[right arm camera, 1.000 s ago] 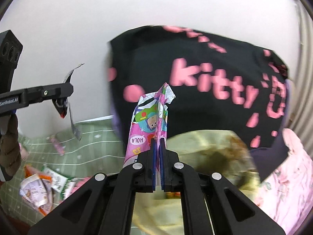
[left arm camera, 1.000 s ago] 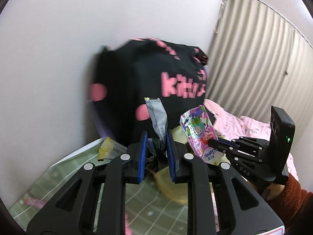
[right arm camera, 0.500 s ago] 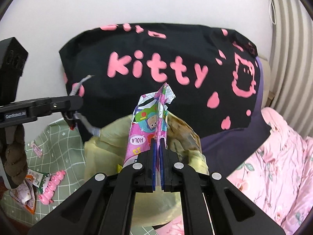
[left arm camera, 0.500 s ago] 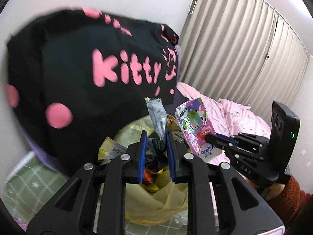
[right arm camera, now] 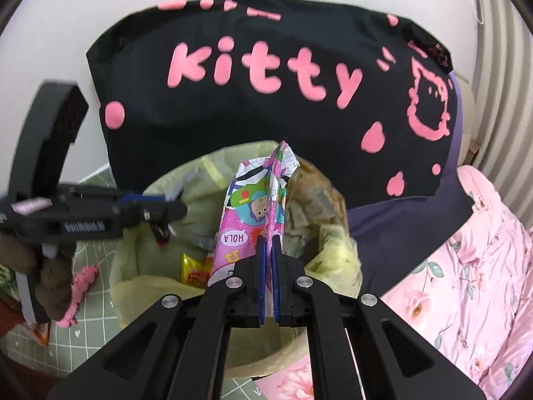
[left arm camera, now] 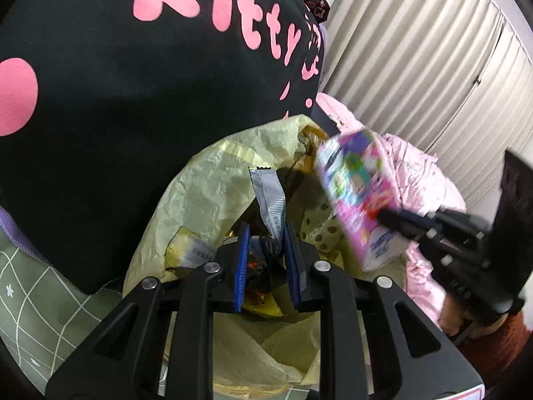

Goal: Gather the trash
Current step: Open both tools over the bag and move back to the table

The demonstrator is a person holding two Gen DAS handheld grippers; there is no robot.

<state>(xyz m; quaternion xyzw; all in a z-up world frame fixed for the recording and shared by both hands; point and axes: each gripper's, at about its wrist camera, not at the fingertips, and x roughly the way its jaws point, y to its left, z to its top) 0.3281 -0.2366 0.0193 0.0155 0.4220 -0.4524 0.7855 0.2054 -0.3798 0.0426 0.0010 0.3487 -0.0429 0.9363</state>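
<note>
At the centre of the left wrist view, the left gripper (left arm camera: 265, 260) has its jaws spread, but a grey wrapper (left arm camera: 269, 203) still stands between them; whether it touches a pad, I cannot tell. Below it is the open mouth of the yellow bag (left arm camera: 206, 180), which fills the middle of the frame and already holds other trash. At the right side of the same view the right gripper (left arm camera: 396, 215) comes in, blurred, with a pink packet (left arm camera: 356, 200).

In the right wrist view the right gripper (right arm camera: 269, 250) has its jaws pressed together on the lower edge of the pink packet (right arm camera: 253, 210), at the centre of the frame, over the bag (right arm camera: 160, 206). The left gripper (right arm camera: 163, 210) is at the middle left. A black pillow (right arm camera: 266, 116) with pink letters covers the upper part, and a pink blanket (right arm camera: 466, 266) lies at the lower right.

Both pieces look like thin foil, very light and soft, and also a little slippery. I think such a wrapper can stick to a pad or drift to the side when it falls, so it is better to let it go low over the mouth of the bag. The flat sealed edge seems the best place to hold.
</note>
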